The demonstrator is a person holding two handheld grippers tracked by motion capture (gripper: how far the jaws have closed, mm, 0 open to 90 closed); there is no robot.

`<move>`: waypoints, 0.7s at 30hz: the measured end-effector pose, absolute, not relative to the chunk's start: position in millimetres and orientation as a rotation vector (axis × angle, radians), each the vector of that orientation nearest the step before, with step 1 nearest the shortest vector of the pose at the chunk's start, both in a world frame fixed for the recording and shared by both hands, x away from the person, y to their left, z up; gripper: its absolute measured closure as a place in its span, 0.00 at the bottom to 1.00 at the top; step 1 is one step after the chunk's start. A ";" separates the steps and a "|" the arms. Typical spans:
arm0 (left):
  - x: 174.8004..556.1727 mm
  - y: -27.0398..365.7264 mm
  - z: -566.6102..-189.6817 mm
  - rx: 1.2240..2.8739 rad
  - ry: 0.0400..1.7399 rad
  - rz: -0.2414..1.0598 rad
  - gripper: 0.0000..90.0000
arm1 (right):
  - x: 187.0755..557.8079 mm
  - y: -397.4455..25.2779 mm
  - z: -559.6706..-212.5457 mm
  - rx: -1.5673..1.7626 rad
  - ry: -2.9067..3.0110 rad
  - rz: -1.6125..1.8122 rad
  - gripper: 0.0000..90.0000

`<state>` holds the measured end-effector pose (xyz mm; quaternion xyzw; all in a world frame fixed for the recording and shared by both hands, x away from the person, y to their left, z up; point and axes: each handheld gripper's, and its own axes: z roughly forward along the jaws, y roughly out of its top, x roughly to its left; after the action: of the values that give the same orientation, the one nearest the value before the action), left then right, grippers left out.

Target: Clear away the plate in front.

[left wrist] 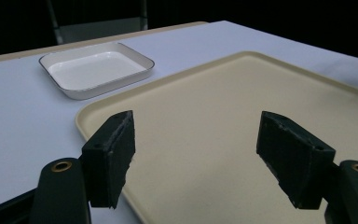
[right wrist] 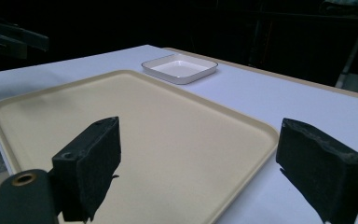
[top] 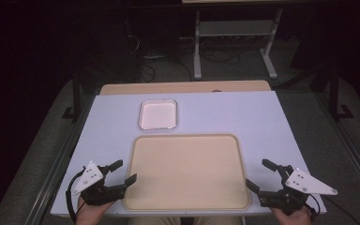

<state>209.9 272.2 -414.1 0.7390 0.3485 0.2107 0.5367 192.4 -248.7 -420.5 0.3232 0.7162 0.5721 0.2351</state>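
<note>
Dark room all around, just some cables and a metal stand's legs on the floor past the far edge of the white counter [top: 262, 117]. On my feed from the high view, a big beige tray [top: 186, 172] sits at the near middle of the counter, and a small white dish [top: 158, 114] with a thin dark rim sits just beyond the tray's far left corner, close to it but not touching. Both look bare inside.

My left gripper [top: 122, 173] is parked at the tray's near left corner, jaws spread wide with nothing between them. One jaw tip pokes over the tray's left rim, the other stays out over the counter. In the left gripper view the jaws frame the tray surface, with the dish off to the upper left.

My right gripper [top: 258, 176] sits at the near right corner, also wide open and holding nothing. In the right gripper view one jaw hangs over the tray and the other over the bare counter beside the tray's rim; I can't tell if either touches.
</note>
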 end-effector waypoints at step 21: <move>209.1 267.0 -413.5 1.782 0.810 0.498 0.29 | 192.8 -249.2 -420.9 0.888 1.966 1.578 0.14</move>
<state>209.1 267.0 -413.5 0.7471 0.3396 0.2088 0.5319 192.8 -249.2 -420.9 0.3233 0.7154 0.5742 0.2324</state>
